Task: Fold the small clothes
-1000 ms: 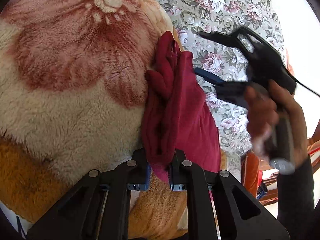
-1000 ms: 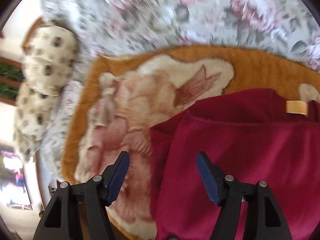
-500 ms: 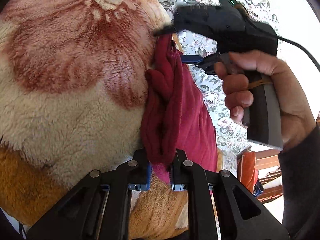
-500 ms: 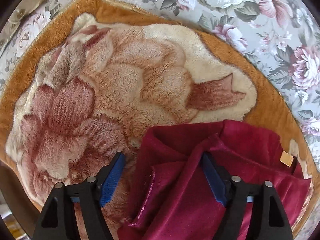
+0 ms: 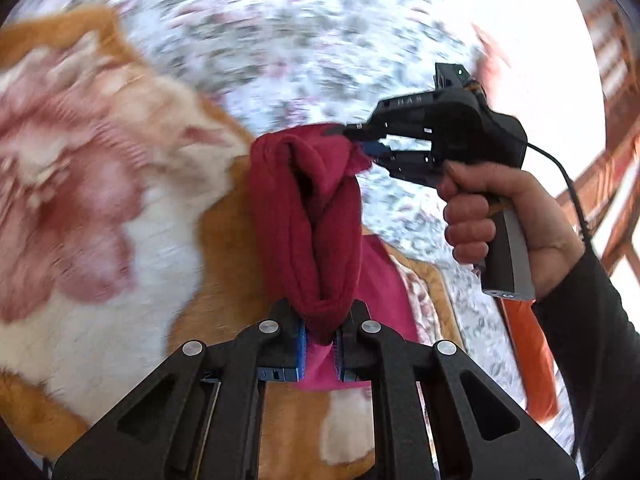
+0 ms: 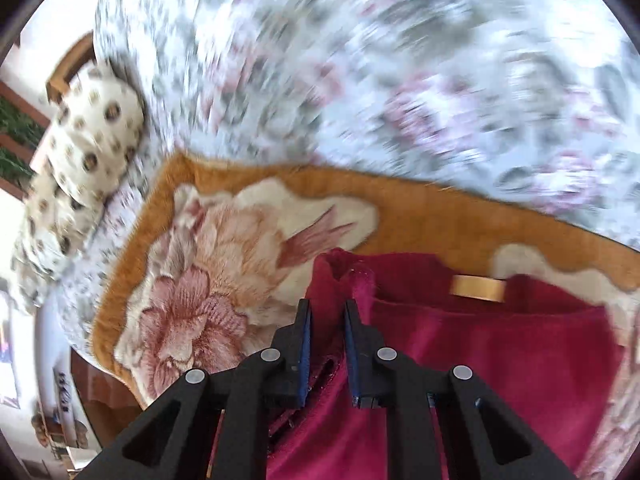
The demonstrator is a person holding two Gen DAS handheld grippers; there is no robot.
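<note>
- Red garment [image 5: 316,216] held up off the blanket [image 5: 100,200], bunched into a long rope-like roll between the two grippers.
- L gripper [image 5: 320,344]: jaws nearly closed, blue pads pinching the near/lower end of the roll; a bit of pinker fabric pokes out below the pads.
- R gripper [image 5: 362,142], seen in left wrist view: jaws closed down on the far/upper corner of the roll; R hand [image 5: 500,208] wraps its handle, dark sleeve, cable trailing off behind.
- Long axis of the roll runs from L gripper straight away along the left cam's view, far end pointing toward the floral bedsheet [image 5: 300,40]; R gripper comes in from the side, roughly crosswise to that axis.
- Roll has a deep crease down the middle, two thick folds either side.
- Right wrist view: R gripper [image 6: 327,344] jaws narrow, red garment [image 6: 480,344] fabric between the pads and a bunched tip sticking up past the fingertips. Rest of garment spreads flat to the right on the blanket [image 6: 240,248], tan label [image 6: 476,287] near its far edge.
- Blanket = orange/cream plush w/ pink flower print, lying on the floral bedsheet [image 6: 360,60] of the bed.
- Spotted pillow [image 6: 80,140] at far left on the bed, well apart from garment.
- Both views motion-blurred in bkgd.
</note>
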